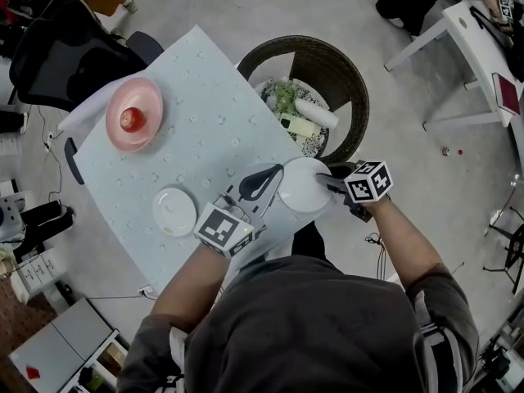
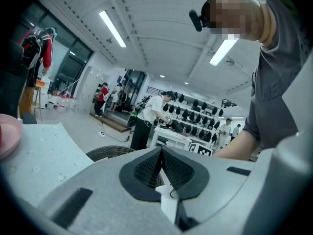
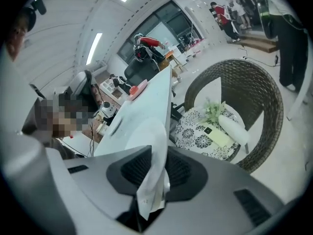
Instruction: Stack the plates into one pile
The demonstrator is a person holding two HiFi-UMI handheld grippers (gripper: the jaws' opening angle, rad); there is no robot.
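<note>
My right claw (image 1: 326,182) is closed on the rim of a white plate (image 1: 301,185). The right gripper view shows that rim running edge-on between the two pads, with the pads on either face. From the head view the plate sits roughly face-up at the near right edge of the surface (image 1: 213,129), gripped on the side away from the small white plate (image 1: 174,211).

I'm taking that small white plate as my reference. It lies flat near the near edge of the surface, and the held plate is off to its right, well apart from it. My left claw (image 1: 264,180) sits between the two, its tip just beside the held plate's near-side rim. Its jaws are together, and I can see no plate in them.

So the next move depends on that sideways gap. The carried plate has to travel left across the surface, towards or past the left claw. Both plates are round, so there is no long axis to line up and only level and centring matter. The right hand already has the load.

Beyond the small white plate, up and to its left, is a pink plate (image 1: 135,113) with a red fruit (image 1: 131,119) on it. I judge the fruit would get in the way of stacking there. Far right of my reference, off the surface, stands a wicker chair (image 1: 344,72).
</note>
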